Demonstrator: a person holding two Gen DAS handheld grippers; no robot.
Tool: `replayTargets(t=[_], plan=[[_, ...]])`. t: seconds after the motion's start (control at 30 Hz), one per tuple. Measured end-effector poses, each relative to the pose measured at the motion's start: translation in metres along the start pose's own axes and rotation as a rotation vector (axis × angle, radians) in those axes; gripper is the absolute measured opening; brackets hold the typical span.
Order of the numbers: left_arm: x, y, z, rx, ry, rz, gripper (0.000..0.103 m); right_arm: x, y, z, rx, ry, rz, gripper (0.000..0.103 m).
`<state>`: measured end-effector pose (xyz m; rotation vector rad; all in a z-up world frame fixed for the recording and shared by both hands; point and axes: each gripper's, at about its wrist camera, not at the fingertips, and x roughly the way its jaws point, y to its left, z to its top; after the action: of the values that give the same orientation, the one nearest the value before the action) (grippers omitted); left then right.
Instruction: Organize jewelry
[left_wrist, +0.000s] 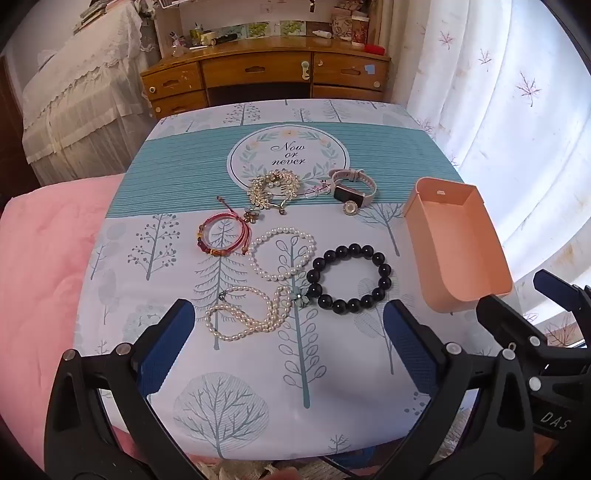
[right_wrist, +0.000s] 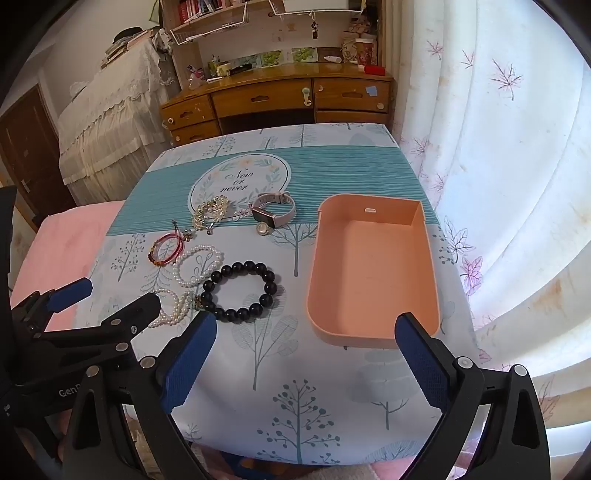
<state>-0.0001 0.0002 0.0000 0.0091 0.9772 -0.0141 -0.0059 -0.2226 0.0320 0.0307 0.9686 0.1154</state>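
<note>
- The jewelry lies loose on the worktop (left_wrist: 258, 369), left of centre: black bead bracelet (left_wrist: 350, 280), white pearl bracelet (left_wrist: 282, 257), pearl strand (left_wrist: 243, 314), red cord bracelet (left_wrist: 221, 236), gold brooch (left_wrist: 271, 188), watch (left_wrist: 352, 186).
- The empty peach tray (right_wrist: 373, 269) sits along the right edge.
- The left gripper (left_wrist: 288, 350) hangs over the near edge, fingers spread wide, holding nothing.
- The right gripper (right_wrist: 306, 362) likewise, fingers wide and empty.

Bare cloth (right_wrist: 295, 387) along the near table edge, open to approach; jewelry crowded left of centre, black beads (right_wrist: 240, 291) touching the pearl strands (left_wrist: 243, 314), pearl ring (left_wrist: 282, 253) just behind; clear strip between beads and tray (right_wrist: 428, 258); tray walls blocked the right side; curtain (right_wrist: 517, 184) close beyond; tray floor bare.
</note>
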Motion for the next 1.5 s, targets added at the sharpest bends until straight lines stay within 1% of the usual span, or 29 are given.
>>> replayTargets(t=[0.13,0.27,0.47,1.3,1.33,1.5], plan=[[-0.0005,-0.0005,-0.0001,-0.001,-0.001,-0.007,0.1,0.0,-0.0002,-0.0003,0.0,0.004,-0.003,0.099],[0.0002,-0.0039,0.0017,0.007,-0.009,-0.014,0.097,-0.0004,-0.0006,-0.0006,0.001,0.002,-0.003,0.099],[-0.0052,-0.0046,-0.0012,0.007,-0.013,-0.015,0.096,0.0007,-0.001,-0.0012,0.002,0.002,0.001,0.099],[-0.0034,-0.0023,-0.0005,-0.003,-0.006,-0.025,0.096,0.0012,0.0009,-0.0024,0.004,0.004,0.004,0.099],[-0.0033,-0.0025,-0.0005,-0.003,-0.007,-0.026,0.096,0.0016,0.0065,-0.0058,0.003,0.003,0.004,0.099],[-0.0022,-0.0014,-0.0011,-0.006,-0.007,-0.028,0.096,0.0015,0.0032,-0.0044,0.004,0.003,0.007,0.099]])
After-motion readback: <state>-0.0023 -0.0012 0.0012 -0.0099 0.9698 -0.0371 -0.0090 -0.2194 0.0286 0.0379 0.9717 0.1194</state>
